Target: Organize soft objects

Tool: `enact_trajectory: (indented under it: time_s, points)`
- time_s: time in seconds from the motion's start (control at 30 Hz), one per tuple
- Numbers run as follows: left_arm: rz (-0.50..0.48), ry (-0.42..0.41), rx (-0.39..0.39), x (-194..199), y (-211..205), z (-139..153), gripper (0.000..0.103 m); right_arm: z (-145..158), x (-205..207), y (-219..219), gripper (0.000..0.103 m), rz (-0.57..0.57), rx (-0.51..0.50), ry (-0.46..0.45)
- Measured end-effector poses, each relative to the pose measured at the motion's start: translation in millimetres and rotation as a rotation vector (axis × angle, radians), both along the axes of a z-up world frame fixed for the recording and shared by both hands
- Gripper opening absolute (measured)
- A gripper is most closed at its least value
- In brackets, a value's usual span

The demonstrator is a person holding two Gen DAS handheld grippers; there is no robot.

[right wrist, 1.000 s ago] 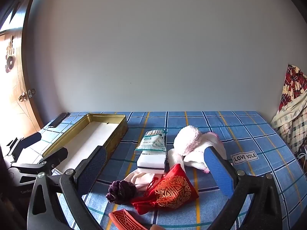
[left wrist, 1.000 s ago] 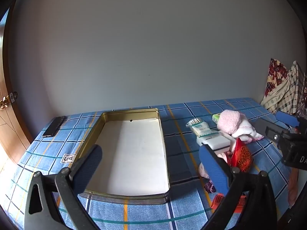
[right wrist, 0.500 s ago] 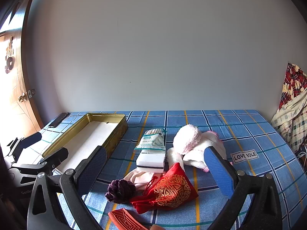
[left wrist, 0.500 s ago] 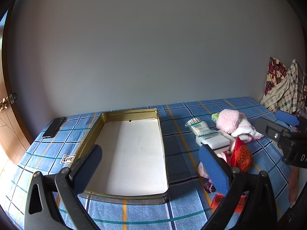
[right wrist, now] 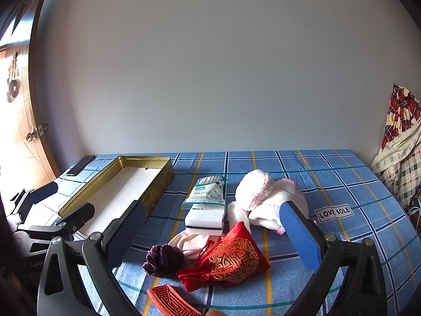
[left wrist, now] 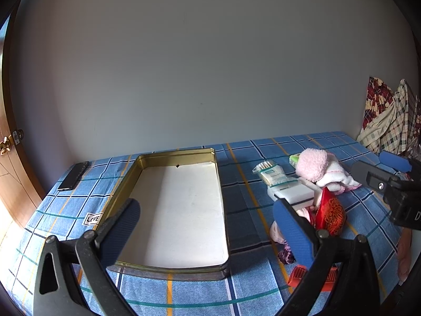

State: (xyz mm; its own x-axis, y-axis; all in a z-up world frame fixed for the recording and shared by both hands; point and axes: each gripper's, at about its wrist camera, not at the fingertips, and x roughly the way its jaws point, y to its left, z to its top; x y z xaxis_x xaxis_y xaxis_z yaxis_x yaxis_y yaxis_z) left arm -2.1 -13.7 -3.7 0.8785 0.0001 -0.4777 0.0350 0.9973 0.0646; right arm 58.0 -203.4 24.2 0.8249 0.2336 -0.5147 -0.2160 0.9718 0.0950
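— Soft objects are lying heaped on the blue checked bedspread [right wrist: 263,163], at twelve o'clock from my right gripper [right wrist: 210,229]; the gold tin [left wrist: 173,205] is sitting at ten o'clock from them, with nothing in it.

— And your jaws?

— Both pairs are standing spread wide, gripping nothing; my left gripper [left wrist: 208,226] is hovering over the tin's near rim.

— What are you aiming for?

— I am judging the red pouch [right wrist: 231,258] the nearest pick; the purple scrunchie [right wrist: 163,259] is touching it at nine o'clock, and the white sponge [right wrist: 205,220] is lying just behind.

— How are you doing it well?

— I am planning to come down straight, pinching the pouch's plump middle, not its drawstring; closing gently, since cloth is slipping easily; lifting clear before swinging towards the tin.
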Motion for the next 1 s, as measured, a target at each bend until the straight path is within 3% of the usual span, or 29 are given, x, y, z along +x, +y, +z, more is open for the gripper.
enact_trajectory:
  time_s: [1.0]
  points:
    - [-0.003,0.001,0.003,-2.8,-1.9,-3.5,0.103,-4.8,-0.4,-4.3,0.103,-0.005,0.004,0.014]
